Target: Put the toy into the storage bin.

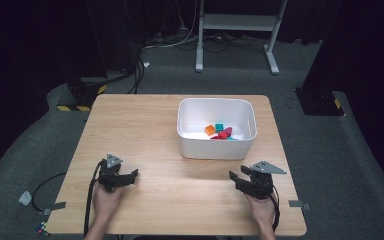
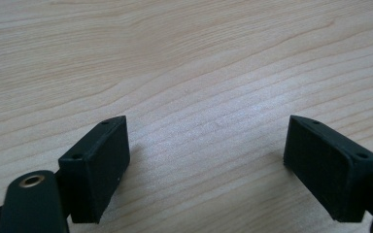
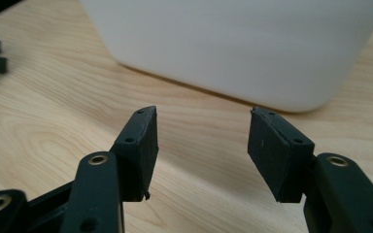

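While both hands rest on the table (image 1: pixel 145 125), the left gripper (image 1: pixel 130 176) and right gripper (image 1: pixel 236 178) stand wide with nothing between them, both near the front of the white bin (image 1: pixel 215 146), which holds coloured blocks (image 1: pixel 219 131).

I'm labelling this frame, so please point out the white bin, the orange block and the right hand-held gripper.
white bin (image 1: pixel 215 148): high view, front wall.
orange block (image 1: pixel 210 130): high view, top face.
right hand-held gripper (image 3: pixel 201 145): right gripper view, midway between its open fingertips.
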